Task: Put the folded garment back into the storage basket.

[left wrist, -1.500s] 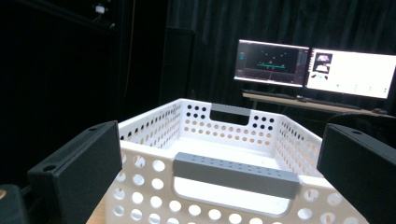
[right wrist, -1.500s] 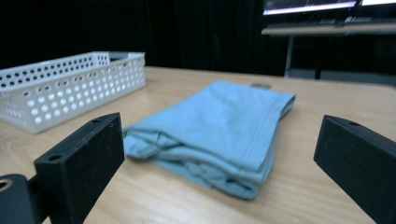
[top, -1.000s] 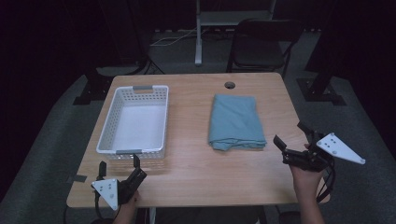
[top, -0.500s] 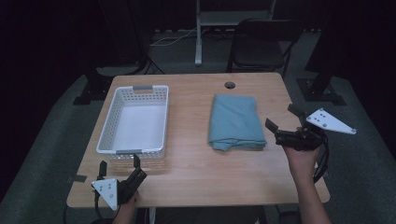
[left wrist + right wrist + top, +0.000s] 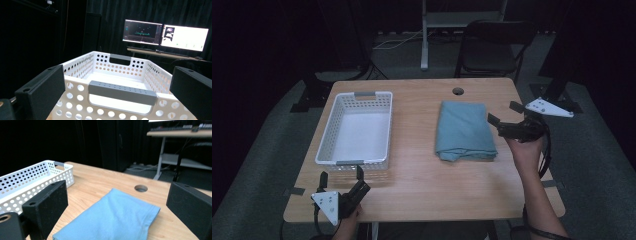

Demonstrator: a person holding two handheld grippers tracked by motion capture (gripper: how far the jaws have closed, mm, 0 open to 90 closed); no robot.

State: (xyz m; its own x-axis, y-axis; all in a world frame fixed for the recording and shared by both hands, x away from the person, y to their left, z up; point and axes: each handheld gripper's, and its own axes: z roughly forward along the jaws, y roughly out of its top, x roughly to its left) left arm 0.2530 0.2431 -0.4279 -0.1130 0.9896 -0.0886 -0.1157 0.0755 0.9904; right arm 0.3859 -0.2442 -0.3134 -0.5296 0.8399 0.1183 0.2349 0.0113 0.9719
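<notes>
A folded light-blue cloth (image 5: 464, 130) (image 5: 113, 220) lies on the right half of the wooden table (image 5: 422, 172). My right gripper (image 5: 504, 114) hovers at the cloth's right edge, open, its jaws pointing left over the cloth with nothing between them. A white perforated basket (image 5: 356, 129) (image 5: 117, 82) with grey handles sits on the table's left half and has nothing in it. My left gripper (image 5: 341, 178) rests at the table's front left corner, open, just in front of the basket's near grey handle (image 5: 122, 92).
A round cable hole (image 5: 457, 91) lies in the table's far edge, beyond the cloth. A black chair (image 5: 492, 47) and a desk leg (image 5: 426, 35) stand behind the table. Two lit monitors (image 5: 165, 35) are across the room.
My right gripper has moved left and away from me, from off the table's right edge to the cloth's right side. The left gripper has stayed put.
</notes>
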